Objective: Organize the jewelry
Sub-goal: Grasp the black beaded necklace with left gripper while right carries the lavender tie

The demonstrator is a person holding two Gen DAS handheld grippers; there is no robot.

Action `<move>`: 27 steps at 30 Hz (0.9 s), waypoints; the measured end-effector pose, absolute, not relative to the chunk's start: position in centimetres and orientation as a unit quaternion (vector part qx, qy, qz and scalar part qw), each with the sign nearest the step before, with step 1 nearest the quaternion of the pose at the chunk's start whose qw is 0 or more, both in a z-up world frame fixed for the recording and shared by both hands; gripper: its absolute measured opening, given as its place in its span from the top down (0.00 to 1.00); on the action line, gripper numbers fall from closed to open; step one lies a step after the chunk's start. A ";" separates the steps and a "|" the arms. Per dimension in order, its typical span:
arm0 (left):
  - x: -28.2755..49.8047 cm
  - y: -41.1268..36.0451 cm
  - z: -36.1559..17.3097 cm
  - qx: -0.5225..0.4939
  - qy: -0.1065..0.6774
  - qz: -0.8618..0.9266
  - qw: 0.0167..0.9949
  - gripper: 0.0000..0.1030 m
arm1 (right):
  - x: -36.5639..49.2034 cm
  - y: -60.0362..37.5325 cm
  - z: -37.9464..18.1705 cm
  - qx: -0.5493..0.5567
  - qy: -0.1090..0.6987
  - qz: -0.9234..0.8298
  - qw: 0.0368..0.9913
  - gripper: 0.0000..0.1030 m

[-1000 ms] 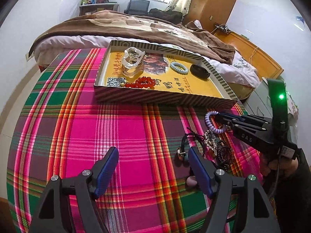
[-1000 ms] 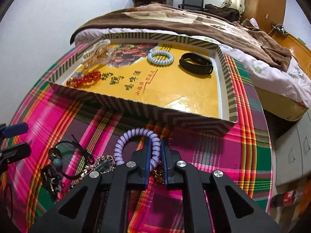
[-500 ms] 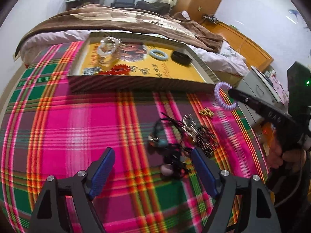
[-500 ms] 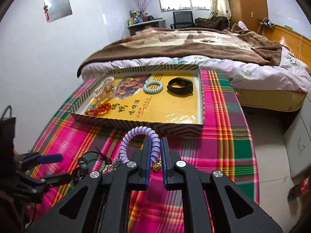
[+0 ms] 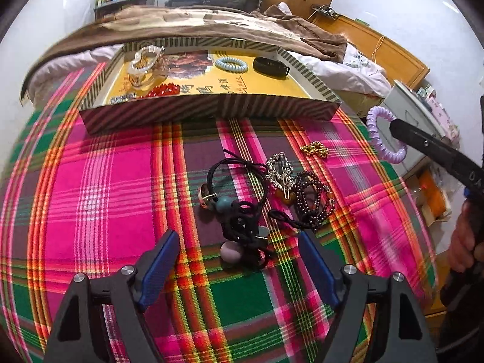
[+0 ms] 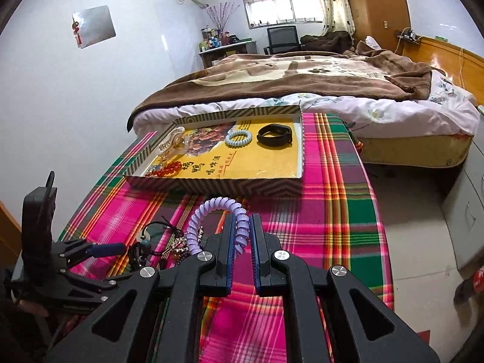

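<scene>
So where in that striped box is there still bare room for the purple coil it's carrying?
The lilac spiral hair tie sits pinched in the right gripper. In the striped cardboard tray, the yellow floor near the front right corner, in front of the black wristband and the pale blue coil tie, lies bare. The left end is crowded: clear bangle, red beads.

Lilac spiral hair tie [image 6: 217, 211], pink-green plaid cloth [image 5: 106, 187], yellow-floored striped tray [image 5: 211, 110], red beads [image 5: 161, 90], blue fingers [image 5: 157, 272]

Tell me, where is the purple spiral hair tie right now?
The purple spiral hair tie is pinched in the right gripper, held above the plaid cloth, near the box.
</scene>
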State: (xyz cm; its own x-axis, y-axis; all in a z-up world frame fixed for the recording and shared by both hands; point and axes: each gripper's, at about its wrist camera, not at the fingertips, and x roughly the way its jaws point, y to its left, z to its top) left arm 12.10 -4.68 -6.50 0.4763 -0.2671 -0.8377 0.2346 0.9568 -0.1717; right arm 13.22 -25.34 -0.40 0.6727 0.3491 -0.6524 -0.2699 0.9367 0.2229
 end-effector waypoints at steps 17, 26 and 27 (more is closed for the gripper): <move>11.2 -4.4 -6.2 0.008 0.479 -0.126 0.869 0.70 | 12.7 -25.9 -0.8 0.064 0.369 0.165 0.912 0.91; 10.6 -3.2 -4.6 -0.001 0.460 -0.118 0.880 0.71 | 12.3 -25.7 -0.5 0.067 0.365 0.165 0.914 0.91; 10.6 -3.1 -4.4 -0.002 0.457 -0.117 0.882 0.71 | 12.2 -25.7 -0.4 0.066 0.364 0.164 0.914 0.91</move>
State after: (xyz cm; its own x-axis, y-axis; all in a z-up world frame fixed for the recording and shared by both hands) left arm 10.61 -3.10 -4.37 0.5543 -0.2078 -0.8059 0.2045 0.9726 -0.1101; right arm 12.23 -25.68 -0.38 0.6810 0.3482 -0.6441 -0.2515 0.9374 0.2408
